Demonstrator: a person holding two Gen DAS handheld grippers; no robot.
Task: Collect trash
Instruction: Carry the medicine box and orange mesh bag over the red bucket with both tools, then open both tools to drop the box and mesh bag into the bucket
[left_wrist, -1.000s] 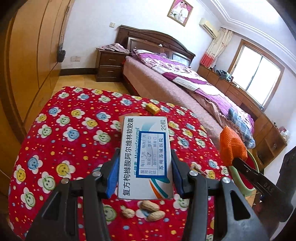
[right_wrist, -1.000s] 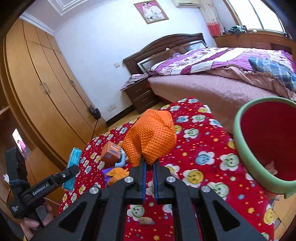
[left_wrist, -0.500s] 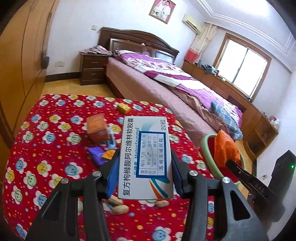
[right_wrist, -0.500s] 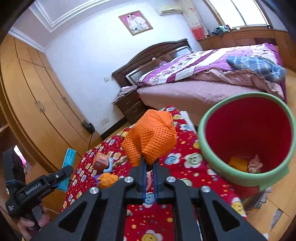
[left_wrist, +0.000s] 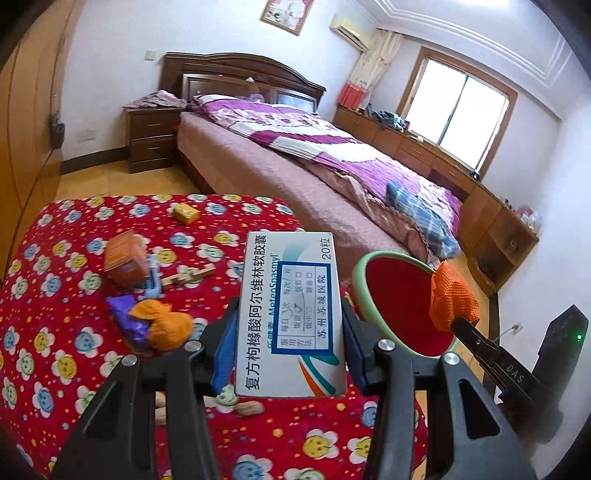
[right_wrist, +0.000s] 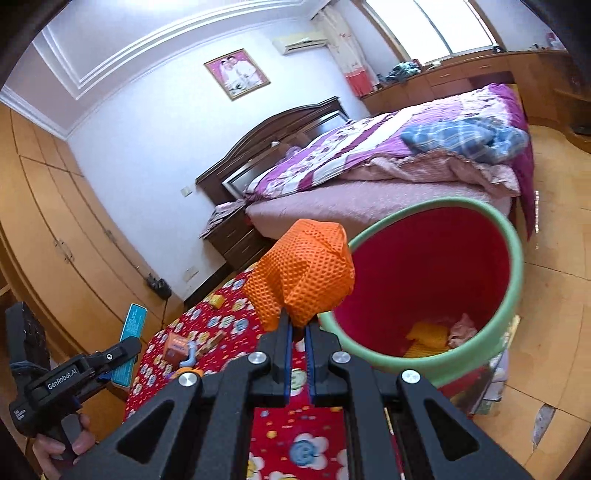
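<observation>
- The left wrist view looks along the left gripper (left_wrist: 290, 350) from just above the red tablecloth (left_wrist: 55, 354), facing the bed (left_wrist: 295, 173) and window, with the medicine box (left_wrist: 291, 314) close to the lens.
- The right wrist view looks along the right gripper (right_wrist: 298, 332), tilted, facing the wardrobe side and headboard, near the bin (right_wrist: 513, 295).
- The 2 views share the tablecloth (right_wrist: 295, 435), bed (right_wrist: 369, 199), bin (left_wrist: 356, 280), and each other's gripper.

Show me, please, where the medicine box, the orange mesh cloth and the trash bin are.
medicine box (left_wrist: 291, 314), left wrist view, printed front face.
orange mesh cloth (right_wrist: 303, 275), right wrist view, bunched middle.
trash bin (right_wrist: 517, 258), right wrist view, green rim.
</observation>
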